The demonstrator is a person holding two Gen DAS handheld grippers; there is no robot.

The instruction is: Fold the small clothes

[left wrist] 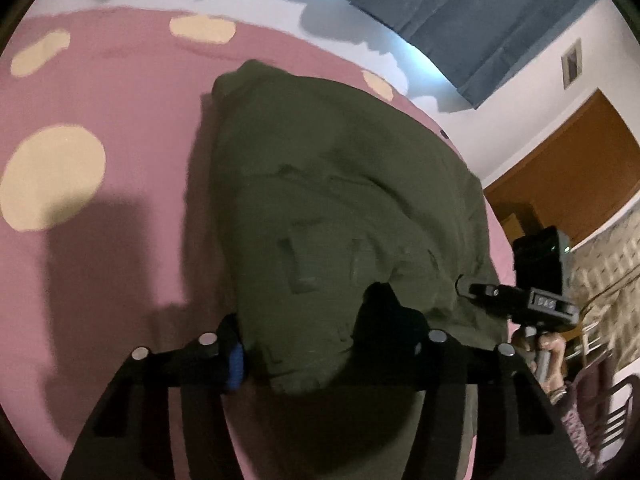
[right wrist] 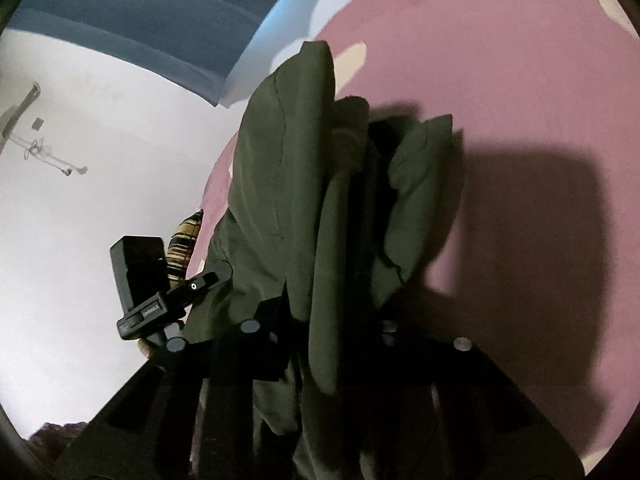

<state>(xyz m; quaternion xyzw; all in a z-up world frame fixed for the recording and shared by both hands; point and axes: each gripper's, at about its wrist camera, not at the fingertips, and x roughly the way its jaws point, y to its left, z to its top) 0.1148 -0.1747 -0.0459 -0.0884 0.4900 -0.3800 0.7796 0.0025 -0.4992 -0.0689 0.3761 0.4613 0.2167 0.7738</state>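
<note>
An olive-green garment point(left wrist: 340, 184) is spread on the pink bedspread point(left wrist: 120, 120). Its near edge is gripped between the fingers of the left claw point(left wrist: 304, 348), and bunched folds are pinched by the right claw point(right wrist: 320, 344).

- Pink bedspread point(left wrist: 120, 100) with cream ovals fills the left wrist view toward 9 o'clock; dark shadows fall across it
- Blue curtain point(left wrist: 480, 20) at 1 o'clock; white wall point(left wrist: 520, 92) beneath it
- Brown wooden door point(left wrist: 572, 160) at 3 o'clock
- Chair point(left wrist: 608, 412) at 4 o'clock
</note>
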